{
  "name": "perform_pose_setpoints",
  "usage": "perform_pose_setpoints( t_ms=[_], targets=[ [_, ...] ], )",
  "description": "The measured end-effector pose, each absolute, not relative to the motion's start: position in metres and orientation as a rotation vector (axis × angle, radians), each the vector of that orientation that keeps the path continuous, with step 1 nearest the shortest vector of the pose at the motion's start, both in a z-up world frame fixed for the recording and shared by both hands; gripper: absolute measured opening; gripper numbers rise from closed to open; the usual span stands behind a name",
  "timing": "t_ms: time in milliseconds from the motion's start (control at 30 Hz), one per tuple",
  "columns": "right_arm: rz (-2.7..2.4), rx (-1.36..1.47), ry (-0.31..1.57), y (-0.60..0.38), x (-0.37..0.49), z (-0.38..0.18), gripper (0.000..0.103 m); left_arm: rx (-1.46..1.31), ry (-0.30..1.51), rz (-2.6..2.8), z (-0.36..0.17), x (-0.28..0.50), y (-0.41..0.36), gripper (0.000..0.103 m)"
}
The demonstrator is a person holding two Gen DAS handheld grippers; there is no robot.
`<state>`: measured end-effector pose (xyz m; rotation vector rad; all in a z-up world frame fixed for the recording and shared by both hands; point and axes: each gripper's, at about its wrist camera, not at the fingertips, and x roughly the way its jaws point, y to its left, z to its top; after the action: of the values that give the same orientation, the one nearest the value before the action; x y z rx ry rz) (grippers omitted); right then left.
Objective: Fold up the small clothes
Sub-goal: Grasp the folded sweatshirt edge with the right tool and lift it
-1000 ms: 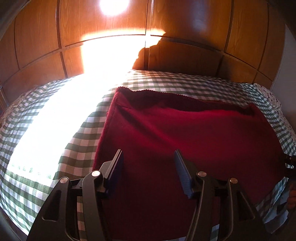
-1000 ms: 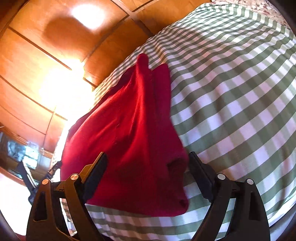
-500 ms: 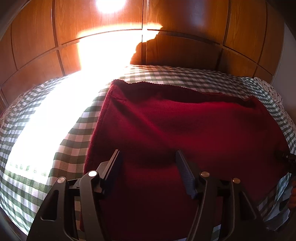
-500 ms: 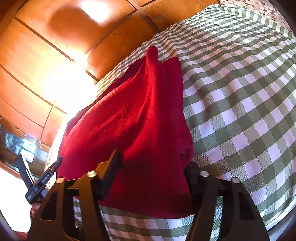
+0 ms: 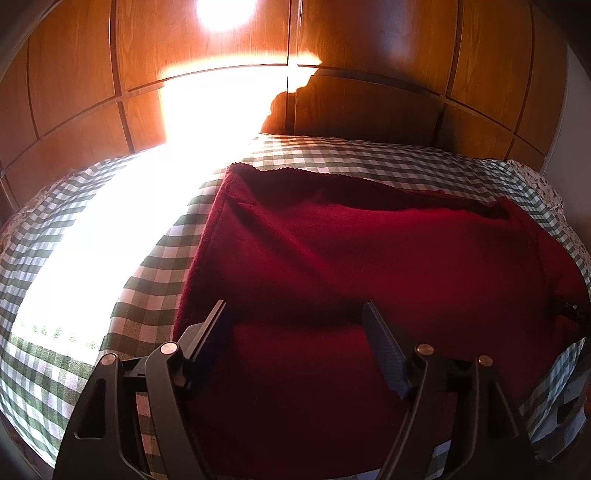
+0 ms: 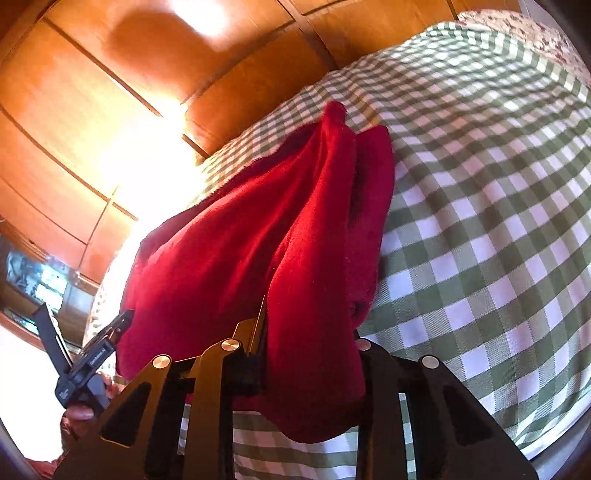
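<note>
A dark red garment point(image 5: 369, 266) lies spread on a green-and-white checked bedspread point(image 5: 147, 280). My left gripper point(image 5: 295, 321) is open, its two fingers straddling the garment's near left edge, low over the cloth. In the right wrist view the red garment point(image 6: 258, 240) is bunched into a raised ridge. My right gripper point(image 6: 310, 325) is shut on its near right corner, the cloth pinched between the jaws and hanging down over them. The left gripper point(image 6: 88, 354) shows at the far left of that view.
A wooden panelled wall point(image 5: 369, 74) stands behind the bed. Strong sunlight washes out the left part of the bedspread point(image 5: 92, 240). A flowered pillow point(image 6: 535, 33) lies at the far right. The bed's near edge runs under both grippers.
My right gripper has closed on the garment's corner and the cloth has bunched up and lifted. My left gripper has moved forward and lower over the near left edge, still open.
</note>
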<state>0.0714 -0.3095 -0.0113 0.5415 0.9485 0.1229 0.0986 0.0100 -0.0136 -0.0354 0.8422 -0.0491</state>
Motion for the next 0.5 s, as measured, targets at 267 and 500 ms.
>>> perform_pose_setpoints(
  t_ms=[267, 500],
  targets=[
    [0.159, 0.483, 0.897, -0.29, 0.075, 0.02, 0.022, -0.064, 0.837, -0.072, -0.011, 0.089, 0.018, 0.074],
    [0.182, 0.426, 0.872, -0.269, 0.082, 0.038, 0.021, -0.079, 0.833, -0.084, -0.005, 0.08, 0.026, 0.074]
  ],
)
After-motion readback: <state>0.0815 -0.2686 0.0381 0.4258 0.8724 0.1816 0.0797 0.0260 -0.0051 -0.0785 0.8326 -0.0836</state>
